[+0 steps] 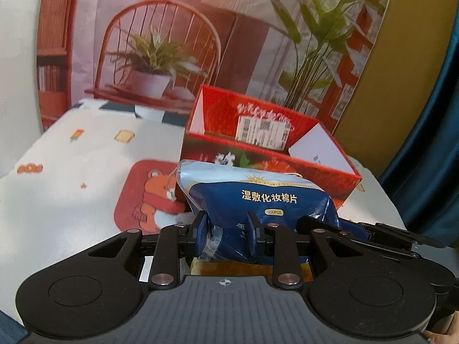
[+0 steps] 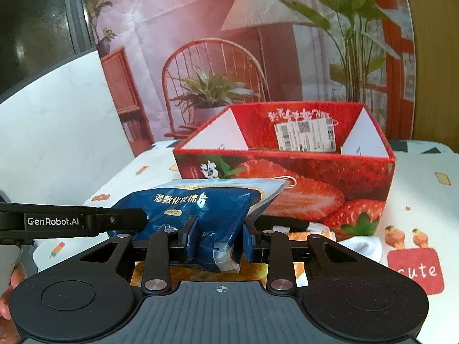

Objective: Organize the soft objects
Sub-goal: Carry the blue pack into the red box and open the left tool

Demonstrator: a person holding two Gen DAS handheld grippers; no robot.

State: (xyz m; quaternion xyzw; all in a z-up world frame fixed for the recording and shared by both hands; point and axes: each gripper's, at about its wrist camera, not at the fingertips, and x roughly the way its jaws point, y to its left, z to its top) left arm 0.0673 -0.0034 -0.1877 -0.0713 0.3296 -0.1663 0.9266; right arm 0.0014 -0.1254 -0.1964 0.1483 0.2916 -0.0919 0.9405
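blue plastic cotton-pad bag (image 1: 258, 200) | L gripper (image 1: 228, 233) + R gripper (image 2: 219, 238) both clamped on it | open red strawberry-print cardboard box (image 2: 287, 177) just ahead, behind bag

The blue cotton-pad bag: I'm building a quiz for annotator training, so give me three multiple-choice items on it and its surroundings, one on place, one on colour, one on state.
1. Where is the blue cotton-pad bag relative to the strawberry box?
A. Inside it
B. In front of it, on the camera side
C. Behind it

2. What colour is the outside of the box?
A. Red
B. Green
C. Grey

3. How is the bag held?
A. By neither gripper
B. By the left hand-held gripper only
C. By both, the right hand-held gripper included

Answers:
1 B, the bag overlaps the box's front wall in both views.
2 A, red with printed strawberries.
3 C, each wrist view shows its fingers pinching the bag's lower part.
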